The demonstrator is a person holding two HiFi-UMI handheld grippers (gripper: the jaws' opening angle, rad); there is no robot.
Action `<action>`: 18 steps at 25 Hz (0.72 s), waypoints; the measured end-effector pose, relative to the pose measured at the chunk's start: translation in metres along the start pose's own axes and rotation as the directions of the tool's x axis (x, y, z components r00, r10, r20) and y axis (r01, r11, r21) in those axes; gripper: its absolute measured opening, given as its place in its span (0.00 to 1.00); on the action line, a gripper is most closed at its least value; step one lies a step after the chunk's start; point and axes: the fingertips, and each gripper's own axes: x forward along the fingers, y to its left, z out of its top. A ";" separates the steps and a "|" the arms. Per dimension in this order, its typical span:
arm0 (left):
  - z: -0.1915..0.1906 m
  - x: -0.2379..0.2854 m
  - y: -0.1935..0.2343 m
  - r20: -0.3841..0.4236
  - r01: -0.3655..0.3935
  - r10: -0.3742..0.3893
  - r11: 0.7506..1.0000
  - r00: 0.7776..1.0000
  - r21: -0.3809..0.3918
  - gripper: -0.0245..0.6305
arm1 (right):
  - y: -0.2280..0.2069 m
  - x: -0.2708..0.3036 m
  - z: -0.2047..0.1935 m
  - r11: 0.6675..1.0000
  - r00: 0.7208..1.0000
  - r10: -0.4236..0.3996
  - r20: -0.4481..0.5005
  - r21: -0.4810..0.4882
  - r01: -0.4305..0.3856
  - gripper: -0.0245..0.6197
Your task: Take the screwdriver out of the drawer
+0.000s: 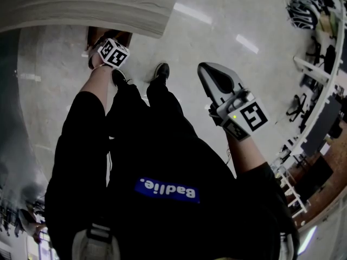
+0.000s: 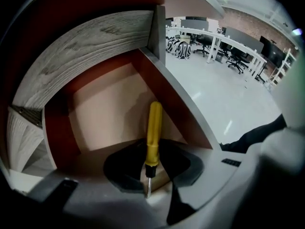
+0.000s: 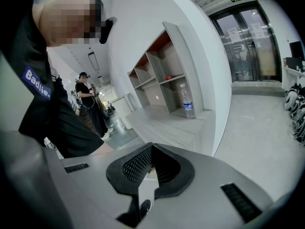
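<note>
A yellow-handled screwdriver (image 2: pixel 153 128) lies on the pale floor of the open drawer (image 2: pixel 105 104), its metal tip pointing toward the camera. My left gripper (image 2: pixel 152 168) points steeply down into the drawer, its black pads (image 2: pixel 121 168) on either side of the screwdriver's collar. A sliver of drawer floor shows beside the right pad, so the jaws are open around it. In the head view only the left gripper's marker cube (image 1: pixel 114 53) shows at the drawer (image 1: pixel 96 36), under the tabletop. My right gripper (image 1: pixel 209 75) hangs over the floor, shut and empty, its pads (image 3: pixel 138 163) meeting at the tips.
The drawer has red-brown side walls (image 2: pixel 162 89) and sits under a grey wood-grain tabletop (image 1: pixel 81 4). The person's shoes (image 1: pixel 161 70) stand near it. White shelves with a water bottle (image 3: pixel 188 104) and a second person (image 3: pixel 86 92) appear in the right gripper view. Desks and chairs (image 2: pixel 214 44) stand farther off.
</note>
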 end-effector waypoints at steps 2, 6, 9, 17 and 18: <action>-0.001 0.000 0.001 -0.004 -0.004 0.004 1.000 1.000 0.012 0.16 | -0.001 -0.002 -0.003 1.000 1.000 -0.008 -0.003 0.004 0.008 0.09; 0.001 0.001 0.001 -0.017 0.009 -0.008 0.999 1.000 0.034 0.16 | -0.003 -0.002 -0.002 1.000 1.000 -0.007 0.001 -0.001 0.007 0.09; 0.004 -0.001 0.001 -0.016 0.007 -0.006 0.999 1.000 0.043 0.16 | -0.003 -0.001 0.000 1.000 1.000 -0.007 0.008 -0.004 0.007 0.09; 0.007 -0.019 0.008 0.005 -0.013 0.012 0.997 1.000 0.077 0.16 | 0.000 0.001 0.010 1.000 0.999 0.009 0.046 -0.027 -0.007 0.09; 0.007 -0.027 0.008 0.008 -0.016 0.015 0.997 1.000 0.072 0.16 | 0.003 -0.002 0.013 0.999 0.999 0.015 0.052 -0.030 -0.013 0.09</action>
